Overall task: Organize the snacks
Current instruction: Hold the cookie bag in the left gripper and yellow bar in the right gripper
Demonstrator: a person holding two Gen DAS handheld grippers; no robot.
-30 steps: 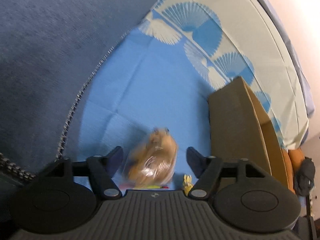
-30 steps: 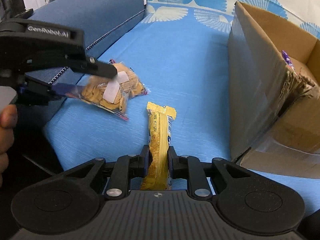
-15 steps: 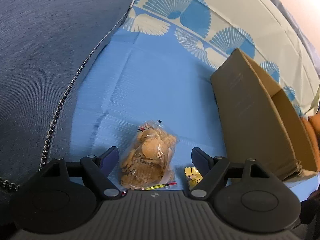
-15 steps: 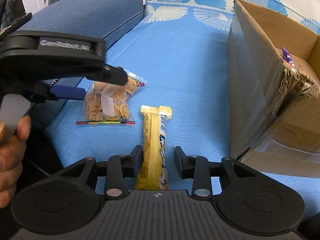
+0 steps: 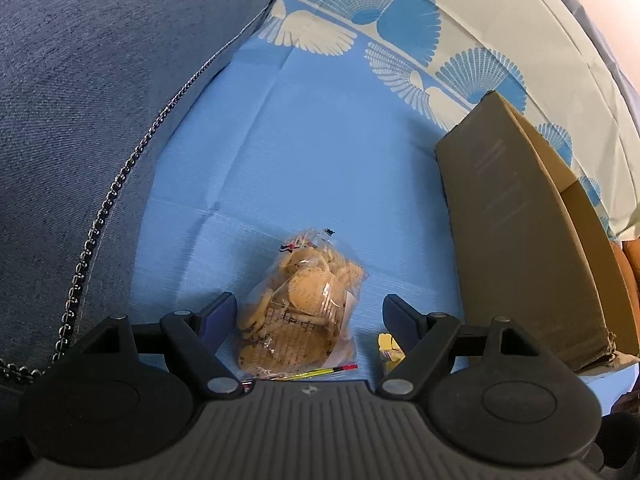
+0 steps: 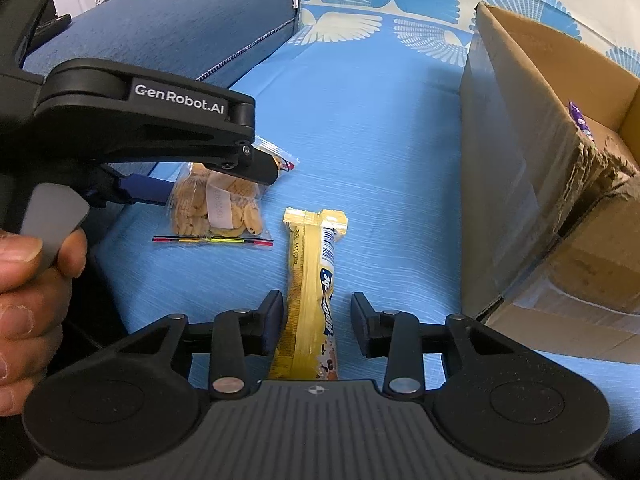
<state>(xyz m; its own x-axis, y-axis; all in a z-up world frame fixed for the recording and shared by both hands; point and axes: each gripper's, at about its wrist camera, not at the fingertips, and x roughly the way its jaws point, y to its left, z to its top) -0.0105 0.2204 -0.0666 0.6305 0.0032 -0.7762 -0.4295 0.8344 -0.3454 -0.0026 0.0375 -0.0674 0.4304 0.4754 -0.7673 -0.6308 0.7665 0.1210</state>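
Note:
A clear bag of cookies (image 5: 300, 312) lies flat on the blue cloth (image 5: 312, 160). My left gripper (image 5: 308, 306) is open, its fingers wide on either side of the bag without touching it. The right wrist view shows the same bag (image 6: 216, 208) under the left gripper (image 6: 218, 182). A yellow snack bar (image 6: 312, 280) lies lengthwise on the cloth beside the bag. My right gripper (image 6: 317, 302) is open around the bar's near half, with a gap at each pad. Only the bar's end (image 5: 388, 350) shows in the left wrist view.
An open cardboard box (image 6: 512, 140) stands to the right with a purple packet (image 6: 578, 118) inside; its side wall (image 5: 512, 220) is close to the snacks. A dark blue sofa arm (image 5: 80, 80) rises on the left. A person's hand (image 6: 24, 300) grips the left gripper's handle.
The cookie bag has gone from hanging in the left gripper to lying on the cloth. The right gripper's fingers have come apart off the yellow bar, which now lies flat.

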